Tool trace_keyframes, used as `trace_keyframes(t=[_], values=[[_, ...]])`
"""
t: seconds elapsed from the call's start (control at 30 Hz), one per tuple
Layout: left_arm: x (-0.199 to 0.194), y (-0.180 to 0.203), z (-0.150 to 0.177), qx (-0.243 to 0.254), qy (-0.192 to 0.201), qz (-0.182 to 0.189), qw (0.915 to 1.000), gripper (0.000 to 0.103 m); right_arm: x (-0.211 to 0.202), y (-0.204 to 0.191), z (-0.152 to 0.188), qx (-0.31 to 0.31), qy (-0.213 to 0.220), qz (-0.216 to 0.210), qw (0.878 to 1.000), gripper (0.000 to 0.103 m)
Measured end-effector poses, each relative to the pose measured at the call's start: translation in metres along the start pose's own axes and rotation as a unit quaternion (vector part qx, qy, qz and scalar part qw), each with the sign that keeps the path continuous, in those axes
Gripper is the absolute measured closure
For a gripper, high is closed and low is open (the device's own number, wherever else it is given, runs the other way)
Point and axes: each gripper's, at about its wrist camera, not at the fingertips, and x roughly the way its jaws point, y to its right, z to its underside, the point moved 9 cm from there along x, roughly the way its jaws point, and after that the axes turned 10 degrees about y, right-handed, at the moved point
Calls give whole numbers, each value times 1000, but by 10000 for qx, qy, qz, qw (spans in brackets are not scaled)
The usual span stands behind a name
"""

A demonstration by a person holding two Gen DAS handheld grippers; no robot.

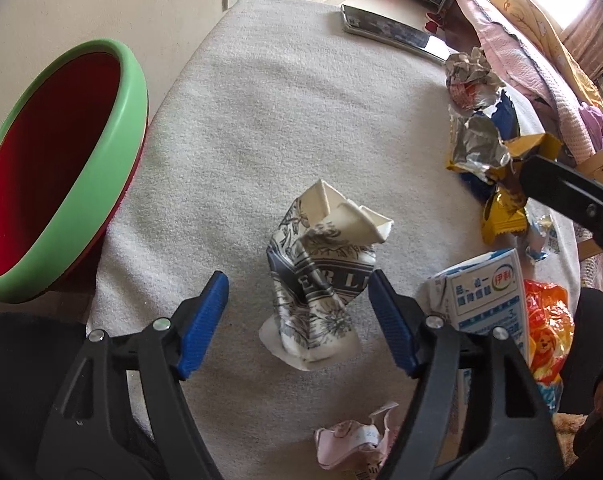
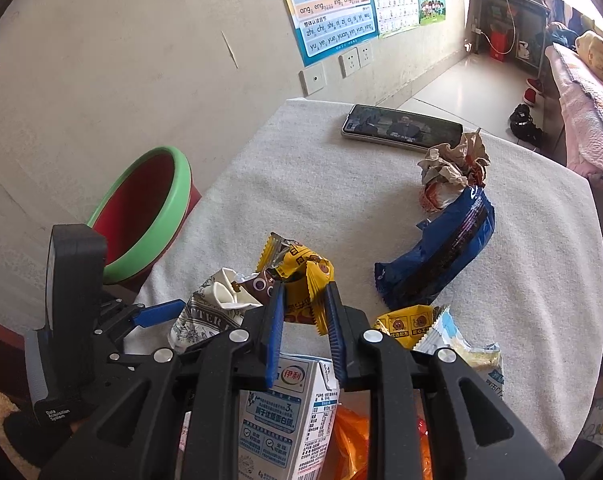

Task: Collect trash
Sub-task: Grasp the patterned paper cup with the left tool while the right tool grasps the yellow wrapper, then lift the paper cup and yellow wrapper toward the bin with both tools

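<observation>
Left edge of the left wrist view: green-rimmed red bin (image 1: 133, 92) beside the cloth-covered table (image 1: 281, 100), mouth tipped toward the camera. Centre, low: left gripper (image 1: 297, 278) released, blue pads spread to either side of a crumpled printed paper cup (image 1: 321, 280) lying on the cloth, not squeezing it. Just right of that: white milk carton (image 1: 485, 296), touching an orange bag (image 1: 549, 328). In the right wrist view, centre: right gripper (image 2: 305, 286) clenched on a yellow snack wrapper (image 2: 301, 264), above the carton. Farther right: blue packet (image 2: 441, 252) on the cloth, a ball of crumpled paper (image 2: 453, 160) at its upper end, and a phone (image 2: 401, 126) near the far edge.
</observation>
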Motion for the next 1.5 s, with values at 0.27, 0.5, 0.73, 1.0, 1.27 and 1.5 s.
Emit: trace_keyframes(t=[0.27,0.5,0.73,1.0,1.27,1.5], values=[[0,8,1,243,42,15,9997,55,-1,-3,-2,-23,41,-11,10000,81],[-11,3,-1,100,232,95,9996,55,-4,-9,-7,-65,117,-46,9999,81],[-17,0,-6,-23,351,119,9993,55,-8,-17,-15,-153,221,-98,9996,81],[-56,-21,-23,-450,862,162,9951,55,-13,-31,-22,-280,316,-176,9990,81],[-86,-59,-30,-863,1136,-34,9898,55,-7,-51,-25,-452,282,-307,9981,81],[-100,-87,-37,-1028,1273,-200,9863,55,3,-68,-24,-617,194,-425,9970,81]])
